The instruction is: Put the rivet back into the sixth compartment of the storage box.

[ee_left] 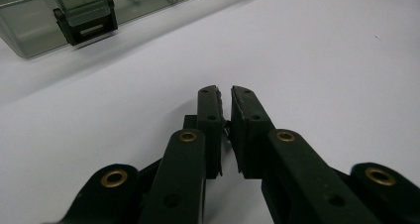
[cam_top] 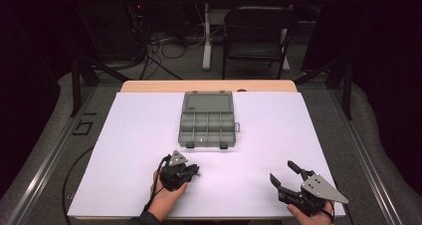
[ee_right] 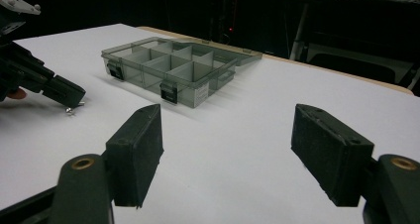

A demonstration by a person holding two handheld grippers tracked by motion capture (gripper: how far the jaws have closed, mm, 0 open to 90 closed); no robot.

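The left gripper (cam_top: 195,171) sits low on the white table sheet (cam_top: 139,135), jaws drawn together until only a thin slit shows between the pads (ee_left: 210,120). In the right gripper view a small silvery screw-like piece (ee_right: 70,111) lies on the sheet right at those jaw tips; whether it is pinched or merely touched, I cannot tell (it is tiny and half hidden). The tips point toward the open grey translucent plastic compartment box (cam_top: 207,121), which sits near the middle of the table, lid folded back on its far side, black latches facing the person, a likely home for such small parts. The right gripper (cam_top: 283,174) waits well apart at the near right corner, its pads spread wide and holding nothing, probably kept clear of the working hand.
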